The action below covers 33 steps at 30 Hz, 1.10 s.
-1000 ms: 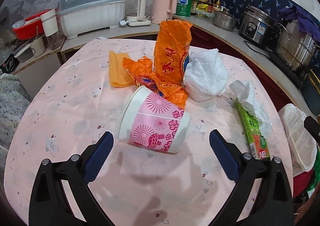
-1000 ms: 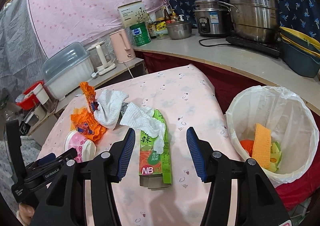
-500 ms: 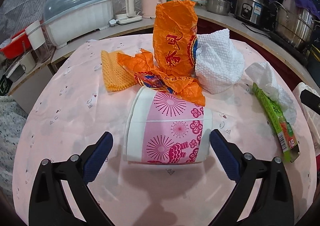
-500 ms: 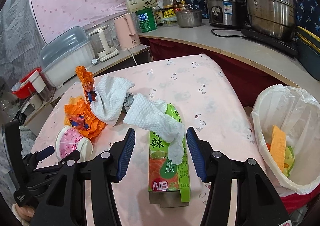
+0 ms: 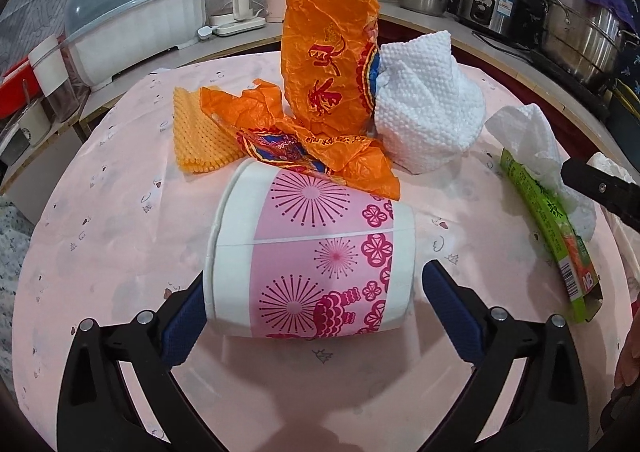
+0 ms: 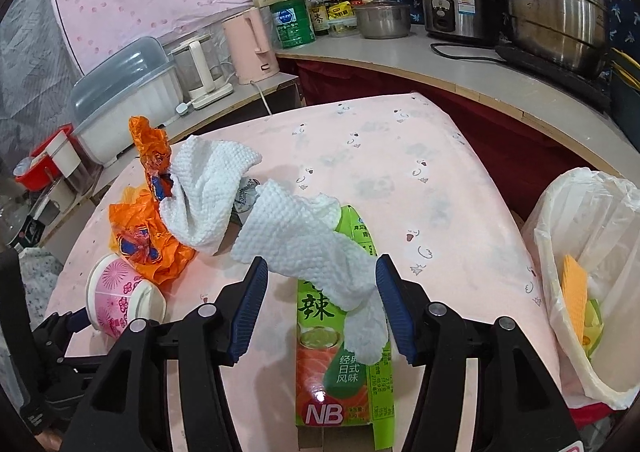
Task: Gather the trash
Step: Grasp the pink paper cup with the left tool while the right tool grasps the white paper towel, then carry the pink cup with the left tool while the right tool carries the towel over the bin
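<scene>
A pink-and-white paper cup [image 5: 316, 256] lies on its side on the pink table; it also shows in the right wrist view [image 6: 120, 298]. My left gripper [image 5: 312, 312] is open, its jaws on either side of the cup's near part. Behind the cup lie orange wrappers [image 5: 328, 64], an orange mesh pad [image 5: 196, 136] and white paper towels [image 5: 428, 112]. My right gripper [image 6: 322, 306] is open over a green carton [image 6: 340, 364] draped with a white paper towel [image 6: 312, 248]. A white-lined trash bin [image 6: 592, 280] stands at the right.
A counter behind holds a white dish box [image 5: 136, 20], kettles [image 6: 252, 48], a rice cooker [image 6: 456, 8] and steel pots [image 6: 560, 0]. The table edge [image 6: 516, 220] runs beside the bin.
My left gripper moved forward until the cup sits between its jaws. My right gripper moved forward over the green carton and towel.
</scene>
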Motion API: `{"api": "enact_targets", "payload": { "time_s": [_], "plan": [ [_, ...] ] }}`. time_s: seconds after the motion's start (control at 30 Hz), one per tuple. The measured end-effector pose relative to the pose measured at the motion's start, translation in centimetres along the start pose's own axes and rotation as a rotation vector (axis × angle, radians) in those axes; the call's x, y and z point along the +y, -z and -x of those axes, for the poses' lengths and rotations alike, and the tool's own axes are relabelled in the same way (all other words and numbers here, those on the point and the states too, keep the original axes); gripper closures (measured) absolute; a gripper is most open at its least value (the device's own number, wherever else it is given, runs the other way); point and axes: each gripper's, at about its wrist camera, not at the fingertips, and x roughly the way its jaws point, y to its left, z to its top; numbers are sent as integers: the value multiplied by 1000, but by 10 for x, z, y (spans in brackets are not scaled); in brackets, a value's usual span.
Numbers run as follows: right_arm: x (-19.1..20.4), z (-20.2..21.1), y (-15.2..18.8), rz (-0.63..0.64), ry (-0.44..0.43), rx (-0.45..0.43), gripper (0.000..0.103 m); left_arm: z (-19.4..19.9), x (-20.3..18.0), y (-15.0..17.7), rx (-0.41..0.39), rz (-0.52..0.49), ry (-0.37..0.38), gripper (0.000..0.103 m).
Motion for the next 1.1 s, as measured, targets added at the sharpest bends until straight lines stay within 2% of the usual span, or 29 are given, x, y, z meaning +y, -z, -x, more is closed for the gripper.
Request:
{"api": "enact_targets", "payload": {
  "time_s": [0.07, 0.3, 0.37, 0.47, 0.87, 1.1],
  "plan": [
    [-1, -4, 1, 2, 5, 6, 45, -1, 2, -1, 6, 15, 15, 16],
    [-4, -20, 3, 4, 19, 33, 47, 6, 0, -1, -23, 25, 13, 17],
    [-5, -23, 3, 3, 20, 41, 69, 9, -3, -2, -26, 21, 18, 17],
    [-8, -23, 5, -8, 11, 51, 94, 15, -8, -3, -35, 23, 22, 17],
    [-19, 33, -11, -29, -10, -77, 97, 50, -40, -10, -80, -3, 67, 17],
    [-41, 72, -17, -63, 1, -146, 97, 71, -68, -15, -111, -39, 100, 17]
  ]
}}
